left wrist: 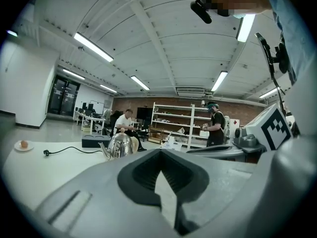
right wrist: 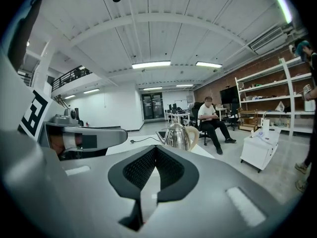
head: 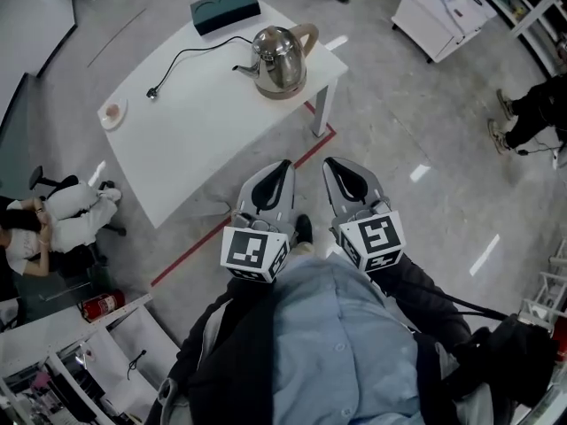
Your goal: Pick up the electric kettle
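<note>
Electric kettle (head: 280, 58), polished steel with a pale handle, is being shown upright near the upper right corner of the white table (head: 195, 131), in the upper middle of the head view, its spout pointing toward the frame's left.

Nothing of the pick-up is being shown as done, and the kettle is being touched by neither gripper. The left gripper (head: 281, 168) and the right gripper (head: 334, 166) are being held side by side at the frame's centre, close to the person's body and apart from the table's near edge. Each one's jaws are being pressed together with nothing between them. By this judgement the approach, the grasp and the lift are all being left to do.

A black power cord (head: 190, 56) is being shown trailing leftward across the table from the kettle to a loose plug (head: 152, 93). A dark green box (head: 225, 7) is lying at the table's top edge and a small dish (head: 112, 112) at its left corner. A glossy grey floor (head: 399, 149) is being crossed by a red tape line (head: 239, 215). A white cart (head: 438, 11) is standing at upper right, and a seated person (head: 53, 220) is being seen at the left edge.
</note>
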`<state>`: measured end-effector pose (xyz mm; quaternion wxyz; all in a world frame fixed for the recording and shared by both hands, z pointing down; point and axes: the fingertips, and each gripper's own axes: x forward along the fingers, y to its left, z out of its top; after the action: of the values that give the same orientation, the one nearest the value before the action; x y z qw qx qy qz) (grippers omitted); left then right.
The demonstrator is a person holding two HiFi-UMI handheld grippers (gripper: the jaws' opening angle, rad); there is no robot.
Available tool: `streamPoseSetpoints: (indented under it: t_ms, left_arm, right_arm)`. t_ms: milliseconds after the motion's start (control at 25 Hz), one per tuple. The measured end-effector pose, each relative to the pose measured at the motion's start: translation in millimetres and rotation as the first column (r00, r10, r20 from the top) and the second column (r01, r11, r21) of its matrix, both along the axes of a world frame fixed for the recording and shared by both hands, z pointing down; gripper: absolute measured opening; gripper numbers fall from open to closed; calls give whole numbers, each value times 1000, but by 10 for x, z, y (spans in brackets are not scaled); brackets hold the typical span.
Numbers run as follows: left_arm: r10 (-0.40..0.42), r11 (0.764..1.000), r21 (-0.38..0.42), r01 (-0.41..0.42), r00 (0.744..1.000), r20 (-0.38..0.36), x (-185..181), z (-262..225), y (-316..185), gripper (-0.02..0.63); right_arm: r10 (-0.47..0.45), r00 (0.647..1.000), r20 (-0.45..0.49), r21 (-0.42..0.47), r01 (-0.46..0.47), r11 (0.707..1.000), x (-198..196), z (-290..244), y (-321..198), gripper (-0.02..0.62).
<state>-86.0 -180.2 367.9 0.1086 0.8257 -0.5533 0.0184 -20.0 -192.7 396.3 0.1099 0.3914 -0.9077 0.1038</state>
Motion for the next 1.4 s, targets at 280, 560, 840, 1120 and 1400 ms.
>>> streamPoseSetpoints:
  t_ms: [280,560,840,1120,1400]
  left_arm:
    - [-16,999,31,17,999,-36,-365,-1,-421,2]
    - [8,999,43,-5,998,-56,-354,-49,-743,2]
    - [-5,1000,31,6,1000,-30,-285,-45,-1090,2]
    - [-132,991,-10,132,991,-3,-447,36,-1574,2]
    - [-271,959,-86,271,962,11,-628,276,-1896,2]
  right_arm:
    - [-3,1000,-22,-1,3,1000,-274,23,-419,25]
    - [29,998,-57,20,-28,999,-237,-83,-761,25]
    - [15,1000,-28,15,-15,1000,-189,-38,-1150,25]
    - [-87,996,6,-10,87,996,-329,52,-1760,25]
    - [-125,992,20,-60,126,990,-326,285,-2435,25]
